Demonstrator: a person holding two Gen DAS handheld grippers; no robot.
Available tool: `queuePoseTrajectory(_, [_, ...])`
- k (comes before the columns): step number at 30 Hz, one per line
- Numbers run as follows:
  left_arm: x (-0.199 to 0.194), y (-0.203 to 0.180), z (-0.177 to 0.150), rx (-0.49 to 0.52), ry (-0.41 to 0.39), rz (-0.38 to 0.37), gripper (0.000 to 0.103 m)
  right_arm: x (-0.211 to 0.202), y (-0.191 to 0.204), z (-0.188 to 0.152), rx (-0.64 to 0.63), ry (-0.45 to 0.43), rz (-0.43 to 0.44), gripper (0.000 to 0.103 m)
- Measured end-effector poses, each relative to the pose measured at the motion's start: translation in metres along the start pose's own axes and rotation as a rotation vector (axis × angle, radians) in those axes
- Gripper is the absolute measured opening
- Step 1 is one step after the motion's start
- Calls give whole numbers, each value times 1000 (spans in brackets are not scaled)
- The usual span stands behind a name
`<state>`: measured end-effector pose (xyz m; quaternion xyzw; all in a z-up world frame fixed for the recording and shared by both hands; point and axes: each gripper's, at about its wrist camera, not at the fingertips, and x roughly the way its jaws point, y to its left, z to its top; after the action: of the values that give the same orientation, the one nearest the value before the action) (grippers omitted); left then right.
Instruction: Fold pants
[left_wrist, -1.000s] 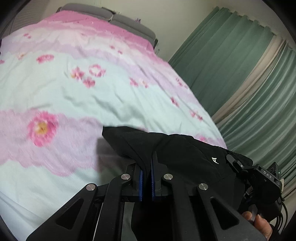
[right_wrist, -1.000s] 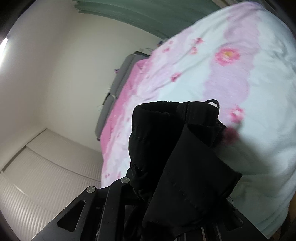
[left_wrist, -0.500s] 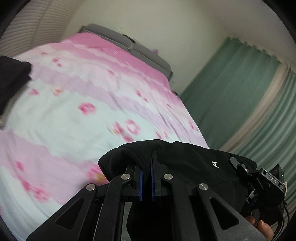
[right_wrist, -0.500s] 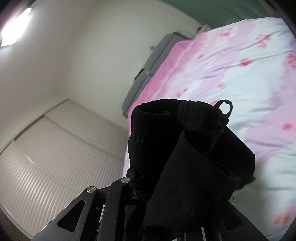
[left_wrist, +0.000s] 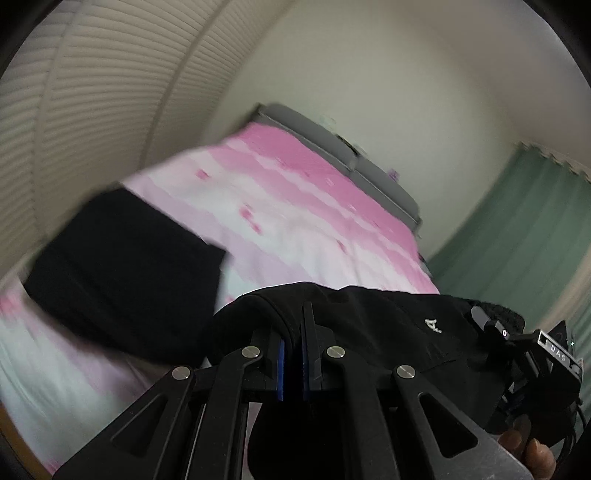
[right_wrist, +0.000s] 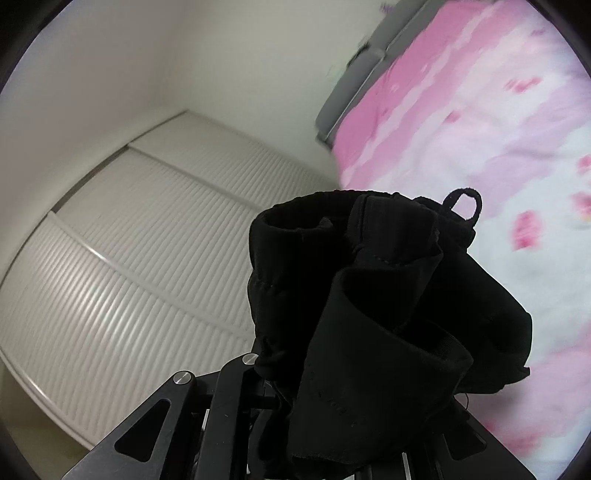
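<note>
Left wrist view shows the big bed (left_wrist: 303, 221) first, with its pink and white flower cover. A wall of white slatted doors (left_wrist: 92, 110) stands on one side of it and a green curtain (left_wrist: 517, 240) hangs on the other. A dark cloth (left_wrist: 122, 266) lies flat on the bed, near the edge. It is blurry, so I cannot tell what it is.

The black pants (left_wrist: 369, 325) are up in the air, not lying on the bed. They hang between the two grippers, and a small white letter shows on them. The left gripper (left_wrist: 291, 332) is pressed together and pinches a fold of the pants between its blue pads. At the right edge the other gripper (left_wrist: 535, 354) shows, with a bit of a hand (left_wrist: 528, 446) under it.

In the right wrist view, the pants (right_wrist: 388, 314) are bunched up in a thick bundle in front of the camera. A little loop (right_wrist: 465, 203) sticks up at the top. The right gripper (right_wrist: 280, 391) is mostly hidden by the cloth. It looks pressed together and seems to pinch the bundle too.

I think the step in hand is carrying the pants over the bed to a good spot. Next, both grippers need to come down together and keep their hold. They should lay the pants flat on a bare part of the bed. The cloth may bunch up if one side drops first.
</note>
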<state>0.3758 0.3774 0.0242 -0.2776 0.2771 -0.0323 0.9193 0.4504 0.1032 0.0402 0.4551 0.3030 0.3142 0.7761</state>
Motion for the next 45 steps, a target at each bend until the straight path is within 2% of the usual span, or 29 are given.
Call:
queuePoseTrajectory(5, [20,64,100,12,-25,92,8,124,48,14,-23,102,27,14])
queuePoseTrajectory(7, [30,85,147,34,-41,114,8,171,70,26,-38,124,66,14])
queuePoseTrajectory(10, [30,103,192,69,-117,145,8,209,89,24,-115,111,124,14])
queuePoseTrajectory(12, [30,113,199,109,-161,179,8,221,80,10,-145,125,143,14])
queuePoseTrajectory(14, [42,128,188,152,-145,208,8,231,51,-14,-130,145,133,14])
queuePoseTrajectory(16, [61,152,162,170,-99,244,8,240,4,-34,-53,179,97,14])
queuePoseTrajectory(20, [95,204,80,182,2,312,8,244,-96,-109,109,283,-14,14])
queuePoseTrajectory(22, [106,229,44,164,47,327,8,237,-121,-139,119,315,-44,14])
queuePoseTrajectory(25, [100,250,4,141,50,342,9,227,-146,-172,122,329,-62,14])
queuePoseTrajectory(30, [90,263,-12,142,46,323,9,223,-162,-174,135,278,-35,14])
queuePoseTrajectory(36, [94,257,8,164,74,319,9,213,-179,-203,229,223,-60,14])
queuePoseTrajectory(40, [100,251,20,185,92,334,9,208,-171,-202,156,193,-94,14])
queuePoseTrajectory(41, [99,248,18,192,94,338,9,203,-171,-201,131,193,-95,18])
queuePoseTrajectory(42, [97,246,16,198,92,346,13,200,-171,-201,106,205,-95,25])
queuePoseTrajectory(43, [95,244,13,200,91,354,29,198,-170,-202,84,221,-99,29])
queuePoseTrajectory(44, [92,243,9,199,89,360,39,194,-168,-203,59,231,-101,34])
queuePoseTrajectory(45, [87,238,3,207,77,357,57,192,-166,-202,33,238,-105,41])
